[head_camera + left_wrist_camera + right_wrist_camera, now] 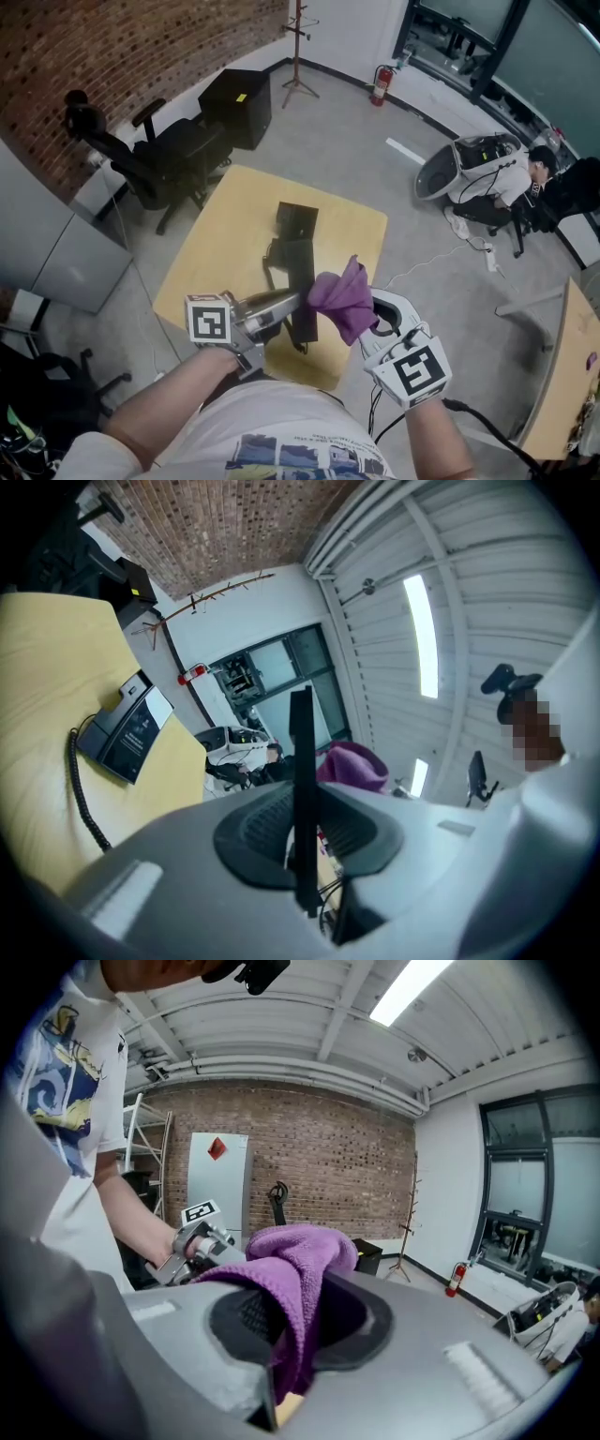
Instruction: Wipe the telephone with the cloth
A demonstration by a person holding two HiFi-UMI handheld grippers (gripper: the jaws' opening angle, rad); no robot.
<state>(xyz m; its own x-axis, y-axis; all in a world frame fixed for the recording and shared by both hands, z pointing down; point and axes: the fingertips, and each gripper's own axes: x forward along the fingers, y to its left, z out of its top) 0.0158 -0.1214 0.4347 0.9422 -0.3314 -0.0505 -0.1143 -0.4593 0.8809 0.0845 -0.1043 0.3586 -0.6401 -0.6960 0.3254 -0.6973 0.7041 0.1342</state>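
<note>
The black telephone base (298, 223) lies on the yellow table (234, 216); in the left gripper view the base (131, 726) is at left with its coiled cord (79, 785). My left gripper (289, 302) is shut on the black handset (304, 281), held above the table's near edge. Between the jaws the handset (302, 761) shows as a thin dark bar. My right gripper (367, 317) is shut on a purple cloth (341, 296), which sits right beside the handset. The cloth (298, 1269) bunches over the jaws, and it (353, 765) shows just behind the handset.
A black office chair (150, 159) and a black cabinet (238, 107) stand beyond the table's left corner. A coat stand (298, 52) and a fire extinguisher (381, 84) are farther back. A person (517, 186) sits by a white machine (459, 167) at right.
</note>
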